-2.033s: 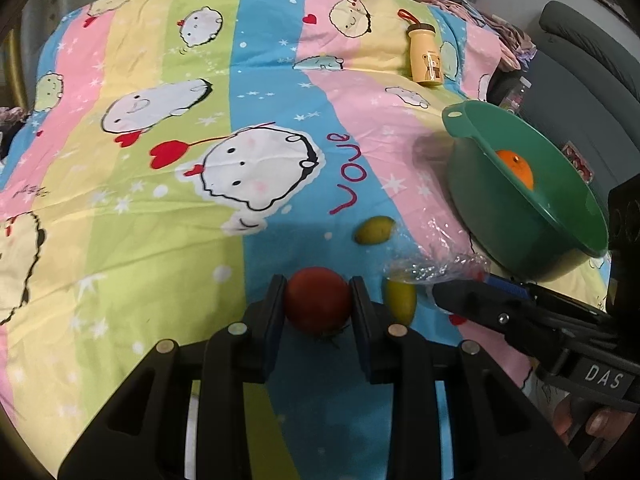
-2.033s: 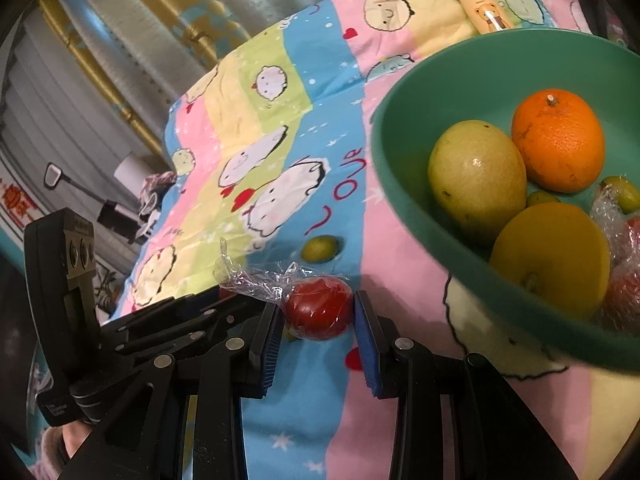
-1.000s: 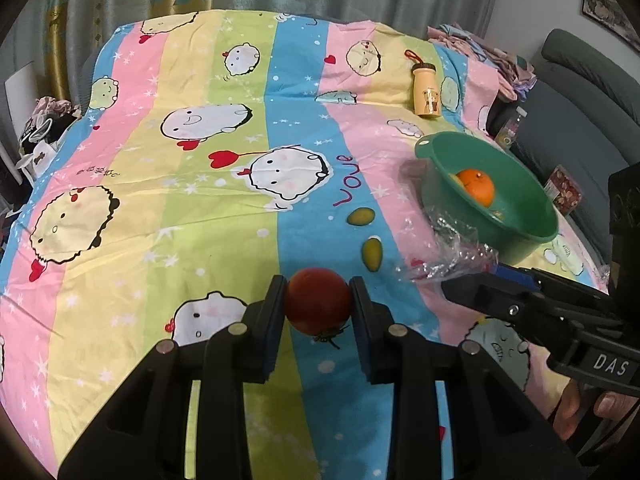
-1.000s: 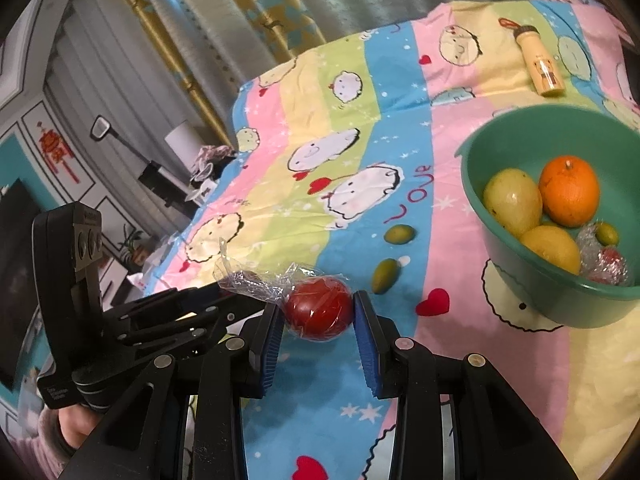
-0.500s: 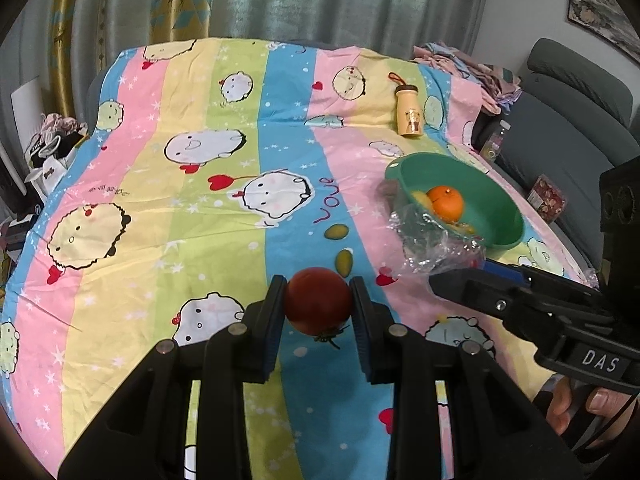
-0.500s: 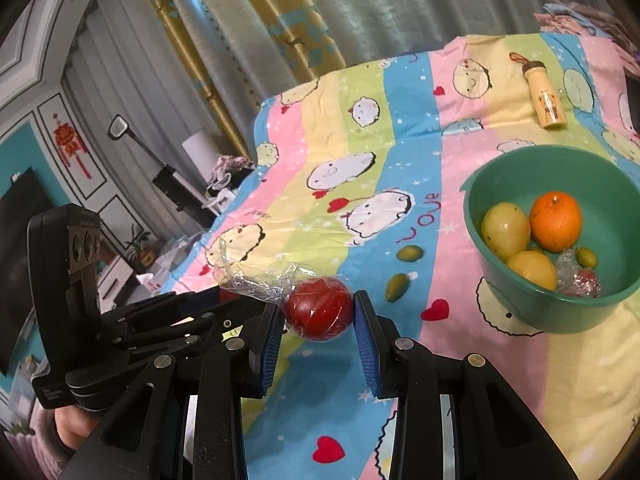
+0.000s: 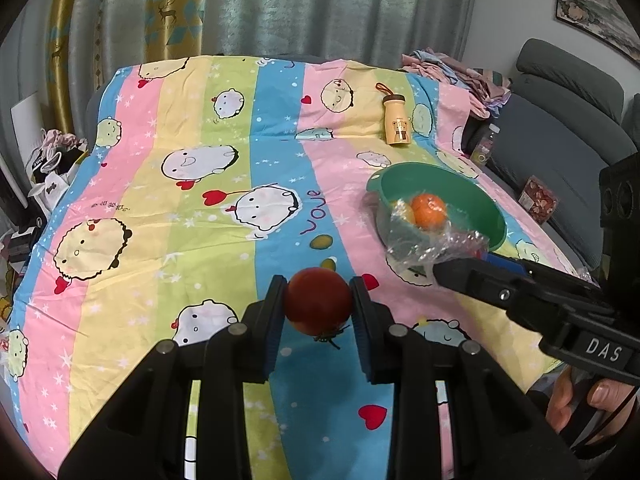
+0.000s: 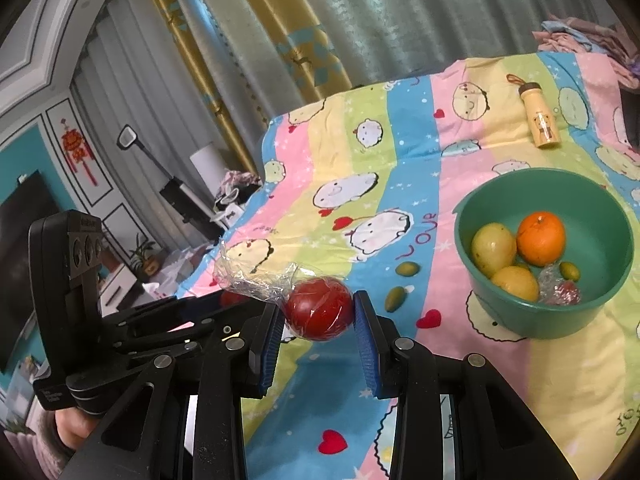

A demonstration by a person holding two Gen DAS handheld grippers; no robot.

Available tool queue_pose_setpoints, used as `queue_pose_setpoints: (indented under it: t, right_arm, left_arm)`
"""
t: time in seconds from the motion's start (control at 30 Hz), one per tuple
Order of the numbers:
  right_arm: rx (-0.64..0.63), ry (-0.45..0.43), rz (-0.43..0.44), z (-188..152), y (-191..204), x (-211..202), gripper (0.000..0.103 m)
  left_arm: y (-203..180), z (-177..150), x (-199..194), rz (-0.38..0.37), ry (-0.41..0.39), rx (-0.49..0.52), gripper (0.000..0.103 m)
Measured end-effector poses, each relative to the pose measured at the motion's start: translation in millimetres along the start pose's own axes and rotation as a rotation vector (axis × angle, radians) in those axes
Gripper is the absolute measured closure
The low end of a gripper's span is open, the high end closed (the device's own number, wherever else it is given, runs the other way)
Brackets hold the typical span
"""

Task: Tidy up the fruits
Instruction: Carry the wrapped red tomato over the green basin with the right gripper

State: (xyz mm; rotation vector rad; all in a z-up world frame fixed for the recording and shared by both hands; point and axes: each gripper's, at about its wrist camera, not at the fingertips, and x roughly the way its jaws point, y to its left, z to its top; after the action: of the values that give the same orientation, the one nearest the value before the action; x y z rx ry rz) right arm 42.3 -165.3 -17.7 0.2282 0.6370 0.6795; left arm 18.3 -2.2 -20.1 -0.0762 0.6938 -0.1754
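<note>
My left gripper (image 7: pixel 318 304) is shut on a bare red tomato (image 7: pixel 318 298) with its stalk pointing down, held above the striped cartoon bedspread (image 7: pixel 192 240). My right gripper (image 8: pixel 318 312) is shut on a second red tomato (image 8: pixel 320 308) wrapped in clear plastic film (image 8: pixel 256 276), whose loose tail sticks out to the left. The green bowl (image 8: pixel 608 208) sits on the bed to the right and holds an orange (image 8: pixel 541 237), two yellowish fruits (image 8: pixel 493 248) and a small wrapped red fruit (image 8: pixel 560 290). Two small green fruits (image 8: pixel 407 269) lie on the bedspread beside the bowl. The grippers hang side by side.
A yellow bottle (image 7: pixel 395 126) lies near the far end of the bed. A grey sofa (image 7: pixel 560 140) stands along the right side, with a heap of clothes (image 7: pixel 452 68) at its far end. Curtains hang behind the bed, and clutter sits on the floor at left.
Both grippers have risen and drawn back from the bed, so the bowl and loose green fruits look smaller and farther away. Each still grips its tomato as before.
</note>
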Motion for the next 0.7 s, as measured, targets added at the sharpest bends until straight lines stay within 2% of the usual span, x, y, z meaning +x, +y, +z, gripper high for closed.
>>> queue_pose_setpoints:
  t: [0.7]
  right_arm:
    - [0.064, -0.055, -0.045, 4.6, -40.1, -18.6, 0.067]
  left_arm:
    - [-35.4, 18.7, 22.8, -0.04, 0.019, 0.09, 0.071]
